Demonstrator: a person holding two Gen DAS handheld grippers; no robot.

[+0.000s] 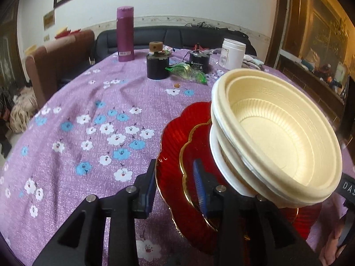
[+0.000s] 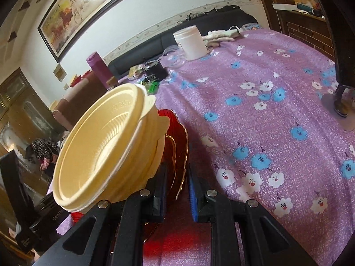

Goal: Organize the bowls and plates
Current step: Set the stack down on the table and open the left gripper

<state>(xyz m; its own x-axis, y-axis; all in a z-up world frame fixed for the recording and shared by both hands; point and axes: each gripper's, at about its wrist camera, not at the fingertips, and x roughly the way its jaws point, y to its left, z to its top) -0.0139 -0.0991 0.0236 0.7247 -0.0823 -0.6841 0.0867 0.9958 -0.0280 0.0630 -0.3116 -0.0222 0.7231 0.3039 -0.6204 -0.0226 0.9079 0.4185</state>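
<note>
Stacked red plates with gold scalloped rims (image 1: pixel 170 155) carry a stack of cream plastic bowls (image 1: pixel 273 137). My left gripper (image 1: pixel 175 181) straddles the left rim of the red plates, one finger outside and one over the plate face, apparently gripping it. In the right wrist view, my right gripper (image 2: pixel 177 188) straddles the right rim of the same red plates (image 2: pixel 177 137), with the cream bowls (image 2: pixel 99 150) to its left. The stack looks tilted in both views; I cannot tell whether it is off the cloth.
The table has a purple flowered cloth (image 1: pixel 88 122). At the far side stand a purple flask (image 1: pixel 125 33), a black jar (image 1: pixel 157 65), a black canister (image 1: pixel 199 63), a green wrapper (image 1: pixel 188 72) and a white jar (image 1: pixel 233 54). A stand base (image 2: pixel 341 110) is at the right.
</note>
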